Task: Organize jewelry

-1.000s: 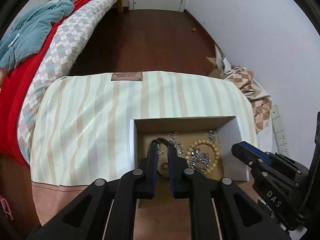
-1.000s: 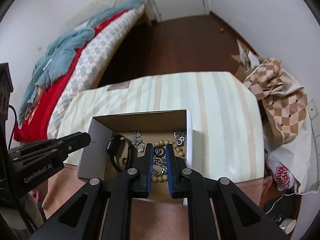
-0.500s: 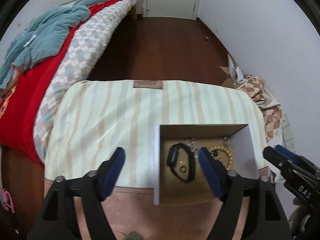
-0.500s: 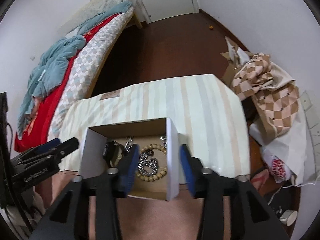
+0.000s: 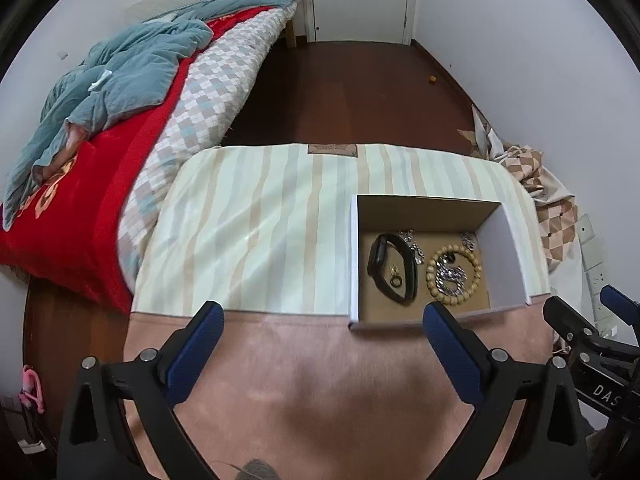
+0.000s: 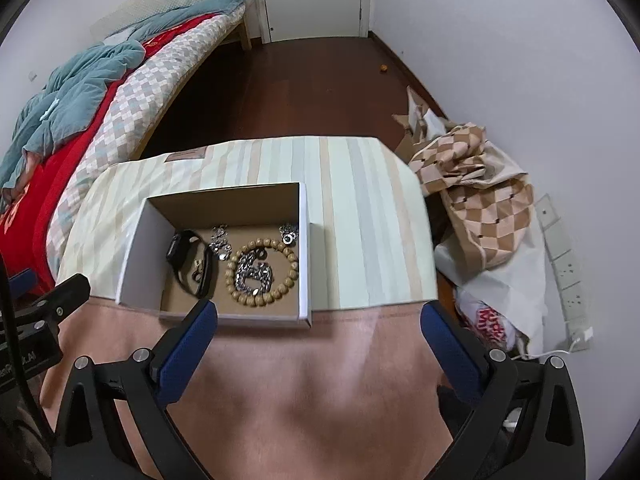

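Now that both the left gripper (image 5: 322, 322) and right gripper (image 6: 318, 322) have pulled back from the box (image 6: 132, 248) right of centre, jaws wide apart and empty, the jewelry looks sorted.

Both wrist views look down from above, sharing the box (image 5: 502, 248) (image 6: 136, 248).

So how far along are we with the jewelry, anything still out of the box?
Looks nearly done. The black band, bead bracelet, the silver chain inside it and the small silver pieces all lie in the box. Nothing is in hand: the left gripper and right gripper are both open and empty. No loose jewelry shows on the striped cloth, so little seems left.
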Demonstrator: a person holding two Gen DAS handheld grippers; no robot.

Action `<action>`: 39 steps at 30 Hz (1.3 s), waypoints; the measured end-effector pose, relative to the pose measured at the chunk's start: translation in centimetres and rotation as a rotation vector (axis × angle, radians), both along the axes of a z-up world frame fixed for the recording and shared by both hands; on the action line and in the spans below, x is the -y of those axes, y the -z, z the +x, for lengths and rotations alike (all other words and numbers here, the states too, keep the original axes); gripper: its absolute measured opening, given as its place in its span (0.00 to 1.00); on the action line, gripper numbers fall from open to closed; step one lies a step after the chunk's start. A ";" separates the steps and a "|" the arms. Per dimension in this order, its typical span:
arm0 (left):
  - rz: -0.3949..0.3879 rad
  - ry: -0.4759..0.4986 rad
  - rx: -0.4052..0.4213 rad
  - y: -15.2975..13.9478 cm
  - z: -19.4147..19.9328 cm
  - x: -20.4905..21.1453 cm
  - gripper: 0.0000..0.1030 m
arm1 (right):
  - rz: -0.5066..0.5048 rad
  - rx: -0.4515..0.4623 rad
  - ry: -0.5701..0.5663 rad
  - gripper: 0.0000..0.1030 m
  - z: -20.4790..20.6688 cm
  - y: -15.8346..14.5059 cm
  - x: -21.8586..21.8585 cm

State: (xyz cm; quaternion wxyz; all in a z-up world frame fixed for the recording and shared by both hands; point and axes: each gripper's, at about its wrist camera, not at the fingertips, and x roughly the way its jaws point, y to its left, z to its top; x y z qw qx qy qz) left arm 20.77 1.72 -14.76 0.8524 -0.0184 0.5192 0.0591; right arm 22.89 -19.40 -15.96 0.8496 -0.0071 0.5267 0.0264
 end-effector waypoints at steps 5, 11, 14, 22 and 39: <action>0.006 0.004 0.055 -3.5 -2.9 0.1 0.99 | -0.023 0.049 -0.002 1.00 -3.5 -3.7 -0.6; -0.012 0.007 0.125 -8.0 -7.3 -0.1 0.99 | -0.035 0.125 -0.005 1.00 -8.4 -9.1 -1.3; -0.010 0.012 0.154 -9.9 -9.5 -0.2 0.99 | -0.034 0.165 -0.006 1.00 -10.9 -11.8 -1.5; -0.026 -0.002 0.231 -15.0 -14.9 -0.5 0.99 | -0.023 0.278 -0.002 1.00 -16.7 -19.2 -1.1; -0.036 0.036 0.260 -18.8 -17.8 0.5 0.99 | -0.020 0.348 -0.023 1.00 -21.2 -25.2 -0.7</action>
